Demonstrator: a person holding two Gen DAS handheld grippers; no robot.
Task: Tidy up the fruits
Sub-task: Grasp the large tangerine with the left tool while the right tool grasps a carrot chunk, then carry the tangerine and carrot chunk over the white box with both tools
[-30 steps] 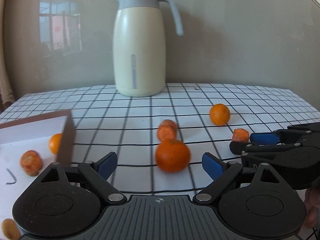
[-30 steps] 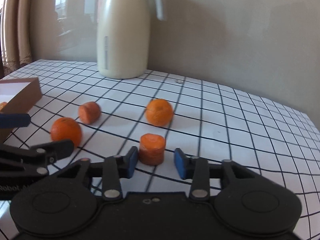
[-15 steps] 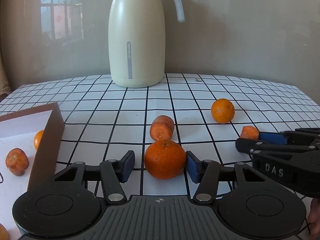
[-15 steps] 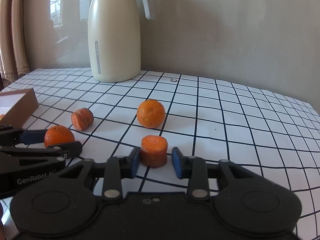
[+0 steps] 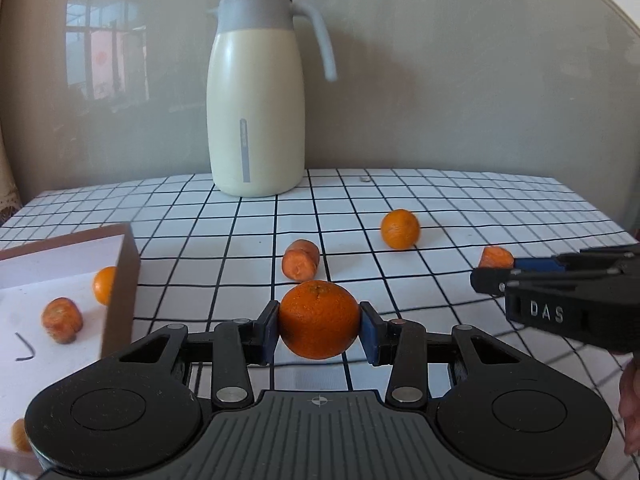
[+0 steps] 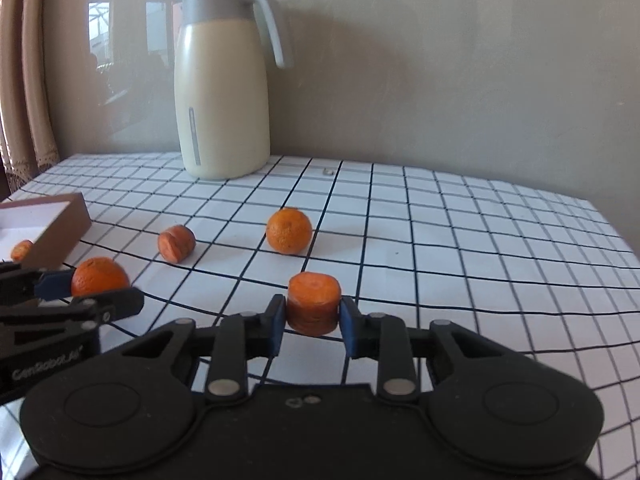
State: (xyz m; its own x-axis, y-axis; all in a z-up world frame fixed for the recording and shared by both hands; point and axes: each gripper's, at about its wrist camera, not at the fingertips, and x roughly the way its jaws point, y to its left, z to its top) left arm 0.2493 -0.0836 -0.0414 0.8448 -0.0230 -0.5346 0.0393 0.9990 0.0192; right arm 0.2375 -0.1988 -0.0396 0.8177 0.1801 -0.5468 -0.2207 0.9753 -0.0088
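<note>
Both grasps are closing: the left tool [image 5: 319,330] is pinching a mandarin [image 5: 319,319] mid-table, the right tool [image 6: 312,326] gripping a carrot chunk [image 6: 313,303]. Next, likely carrying both to the box [image 5: 120,280] at the table's left edge.

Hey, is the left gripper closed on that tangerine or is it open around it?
Shut on it. In the left wrist view the left gripper has both blue pads pressed against the sides of the tangerine, no gap showing.

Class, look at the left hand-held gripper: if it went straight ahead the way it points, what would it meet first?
Holding the mandarin, the left hand-held gripper would probably meet the carrot chunk first; the thermos jug stands farther back. Depth is uncertain.
</note>
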